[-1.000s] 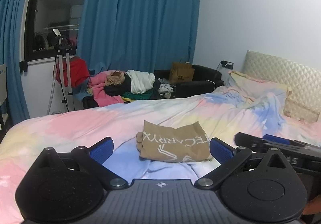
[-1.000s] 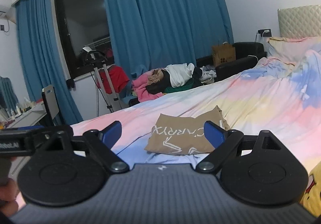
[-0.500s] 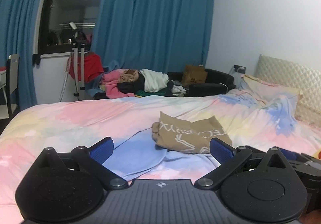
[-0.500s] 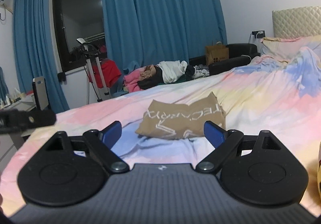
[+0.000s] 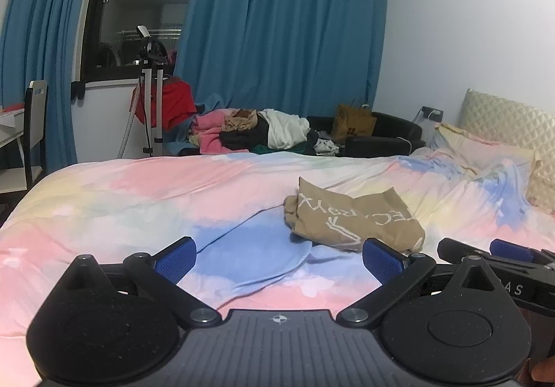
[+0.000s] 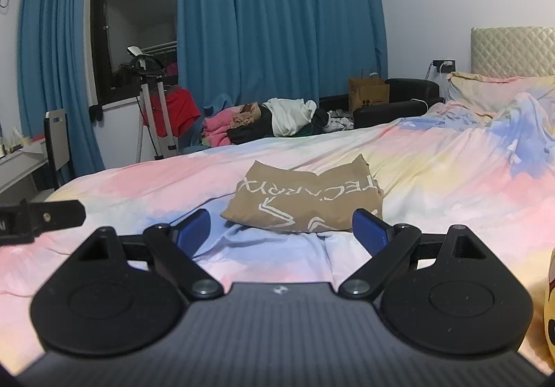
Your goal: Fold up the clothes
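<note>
Since the shirt (image 6: 305, 203) is soft, light cloth — already a limp folded bundle on the bed (image 5: 138, 199) — pinch a corner; both tools, left (image 5: 277, 257) and right (image 6: 282, 225), hang spread, empty.

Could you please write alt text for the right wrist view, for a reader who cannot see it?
A folded tan garment with white lettering lies on a pastel bedspread, just beyond the open, empty jaws of the right gripper. The left gripper pokes in from the left edge; blue curtains and a heap of clothes fill the background.
</note>
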A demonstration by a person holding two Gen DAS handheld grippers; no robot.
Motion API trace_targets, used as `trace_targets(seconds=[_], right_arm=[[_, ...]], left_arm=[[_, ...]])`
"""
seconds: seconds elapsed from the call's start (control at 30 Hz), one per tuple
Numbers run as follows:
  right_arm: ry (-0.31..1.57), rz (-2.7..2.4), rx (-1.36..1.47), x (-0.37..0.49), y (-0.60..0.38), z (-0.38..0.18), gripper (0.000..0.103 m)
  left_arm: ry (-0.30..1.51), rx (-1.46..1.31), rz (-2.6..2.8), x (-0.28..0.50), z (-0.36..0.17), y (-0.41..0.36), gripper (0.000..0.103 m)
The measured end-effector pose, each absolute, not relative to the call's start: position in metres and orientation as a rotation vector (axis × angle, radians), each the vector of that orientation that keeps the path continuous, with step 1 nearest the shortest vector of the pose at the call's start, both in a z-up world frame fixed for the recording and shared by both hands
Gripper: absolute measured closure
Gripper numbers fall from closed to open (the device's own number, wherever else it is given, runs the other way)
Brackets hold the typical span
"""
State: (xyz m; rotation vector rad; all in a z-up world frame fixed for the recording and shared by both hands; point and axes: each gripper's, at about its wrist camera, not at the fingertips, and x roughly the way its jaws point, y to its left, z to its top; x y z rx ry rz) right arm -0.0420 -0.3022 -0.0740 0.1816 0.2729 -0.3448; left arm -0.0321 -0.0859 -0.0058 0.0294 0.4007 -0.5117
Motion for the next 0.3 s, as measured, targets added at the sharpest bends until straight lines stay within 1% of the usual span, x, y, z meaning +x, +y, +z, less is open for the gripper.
trace_targets(seconds=[0.3], right_arm=[[0.288, -0.356, 0.185, -0.0427, -0.3012, -0.075, 0.013]], left_arm=[[0.385, 0.052, -0.517, -0.0396, -0.0066, -0.0904, 0.0]])
